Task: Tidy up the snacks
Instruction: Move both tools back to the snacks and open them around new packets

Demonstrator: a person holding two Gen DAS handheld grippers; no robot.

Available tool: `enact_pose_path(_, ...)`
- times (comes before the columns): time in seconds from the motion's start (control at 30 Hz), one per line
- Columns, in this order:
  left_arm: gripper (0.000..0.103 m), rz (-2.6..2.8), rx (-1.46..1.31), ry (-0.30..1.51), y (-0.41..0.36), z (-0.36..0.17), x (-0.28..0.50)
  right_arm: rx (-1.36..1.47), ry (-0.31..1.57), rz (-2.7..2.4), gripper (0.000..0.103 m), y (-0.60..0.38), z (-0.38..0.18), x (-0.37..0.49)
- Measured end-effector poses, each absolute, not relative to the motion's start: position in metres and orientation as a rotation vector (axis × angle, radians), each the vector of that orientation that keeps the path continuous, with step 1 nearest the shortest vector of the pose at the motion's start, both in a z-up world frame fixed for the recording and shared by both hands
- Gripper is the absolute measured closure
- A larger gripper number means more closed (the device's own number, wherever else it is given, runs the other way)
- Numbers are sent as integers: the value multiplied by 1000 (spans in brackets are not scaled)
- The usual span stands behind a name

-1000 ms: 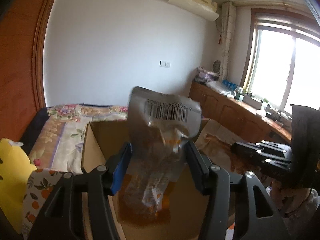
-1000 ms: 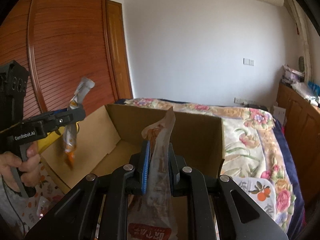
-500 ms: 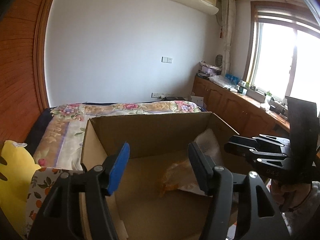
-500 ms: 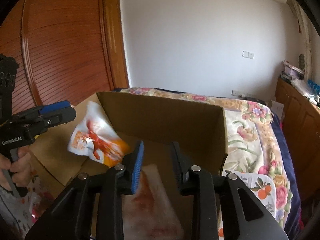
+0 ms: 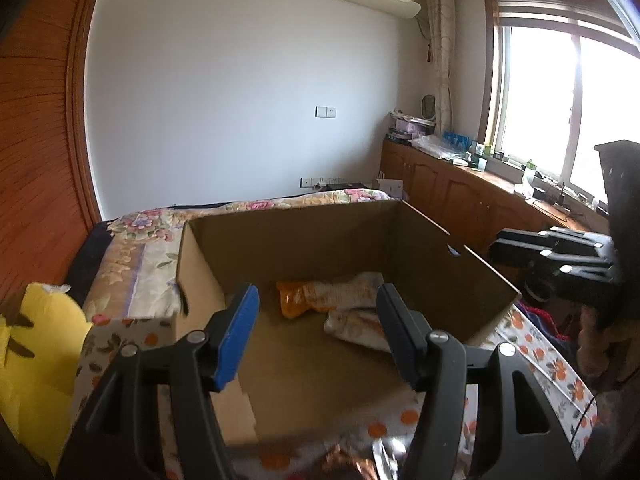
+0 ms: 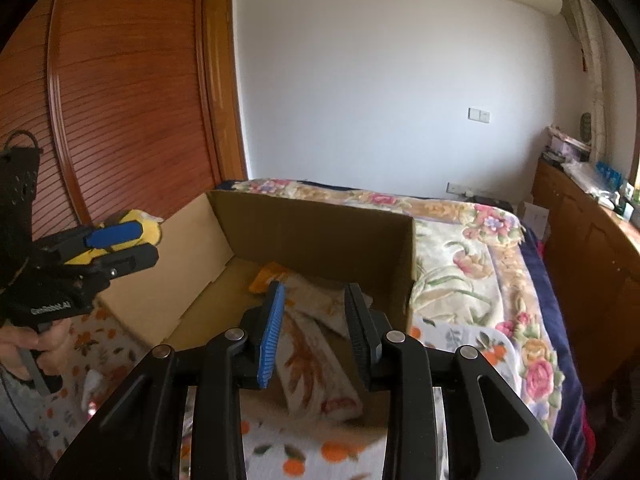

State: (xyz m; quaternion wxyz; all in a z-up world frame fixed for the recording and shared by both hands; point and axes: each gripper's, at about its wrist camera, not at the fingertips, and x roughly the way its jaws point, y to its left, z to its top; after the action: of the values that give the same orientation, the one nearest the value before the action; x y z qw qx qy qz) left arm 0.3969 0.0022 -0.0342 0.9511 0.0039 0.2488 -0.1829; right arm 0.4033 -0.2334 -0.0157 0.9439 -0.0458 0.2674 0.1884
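two crinkled orange-and-white snack packets lie overlapping on the floor of the open brown cardboard box, print blurred. left gripper and right gripper hover spread and empty, fingers partly hiding the packets.

Near edge of the cardboard box masked by the left gripper and its fingers. Lower part of the snack packets blurred, partly covered by the right gripper; print on them unreadable. Crinkled wrapper at the bottom edge smeared and cut off. Small clutter on the window-side cabinet too tiny to identify. Yellow cushion cropped at left.
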Motion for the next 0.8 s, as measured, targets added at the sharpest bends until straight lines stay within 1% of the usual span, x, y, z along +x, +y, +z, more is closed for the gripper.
enact_pose_path(0.13,40,-371,17,515,9,-38,371,-97,546,372,70,-234,-6,367)
enact_pose_path(0.27,37,-375,27,523,17,-47,343,-87,560,365,67,-235,-8,333)
enact_pose_path(0.37,35,-386,32,542,16,-59,323,-57,592,359,66,-239,-25,311)
enact_pose_path(0.6,35,-409,79,592,-1,-90,285,-24,691,331,63,-244,-76,291)
enact_pose_path(0.73,35,-417,77,625,-6,-105,276,-17,737,336,58,-242,-96,285)
enact_pose_path(0.8,35,-416,76,634,-7,-110,272,-24,753,340,53,-239,-104,283)
